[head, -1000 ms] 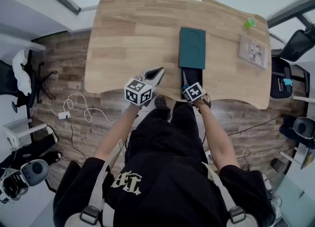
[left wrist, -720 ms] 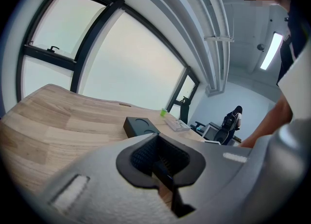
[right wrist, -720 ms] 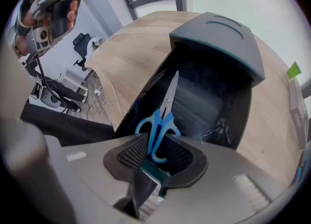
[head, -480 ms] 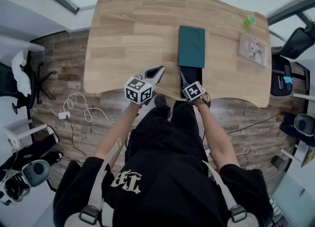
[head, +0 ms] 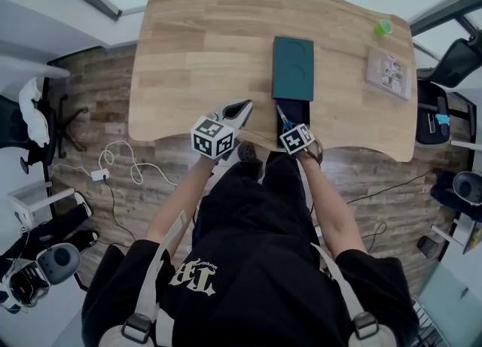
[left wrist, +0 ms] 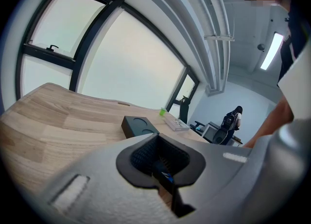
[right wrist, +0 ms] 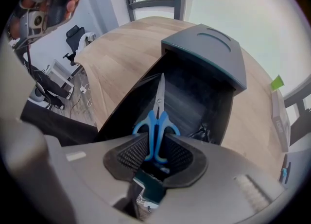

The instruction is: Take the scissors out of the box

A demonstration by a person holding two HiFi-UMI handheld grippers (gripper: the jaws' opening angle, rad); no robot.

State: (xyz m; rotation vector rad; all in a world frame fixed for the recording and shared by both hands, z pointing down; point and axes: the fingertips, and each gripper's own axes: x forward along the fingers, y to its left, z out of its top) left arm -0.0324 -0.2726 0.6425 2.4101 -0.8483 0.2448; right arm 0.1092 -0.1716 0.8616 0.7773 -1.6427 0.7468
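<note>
The blue-handled scissors (right wrist: 156, 129) lie along the open black box tray (right wrist: 214, 102), blades pointing toward the dark green lid (right wrist: 209, 48). My right gripper (right wrist: 155, 143) points steeply down into the tray; its jaws have just been closing and then eased slightly, and they are shut on the scissors' handles. In the head view the right gripper (head: 288, 123) is over the tray (head: 300, 111) at the table's near edge, with the scissors (head: 283, 118) showing blue and the lid (head: 294, 68) just beyond. My left gripper (head: 242, 110) hovers beside the tray's left, shut, holding nothing.
A small green cup (head: 382, 31) and a printed packet (head: 388, 74) sit at the table's far right. The tray reaches the near table edge (head: 248, 139). Office chairs and a white cable (head: 113, 165) are on the floor around.
The right gripper has closed on the scissors' handles and tipped a little; the blue handles now show in the head view. The left gripper has stayed put.
</note>
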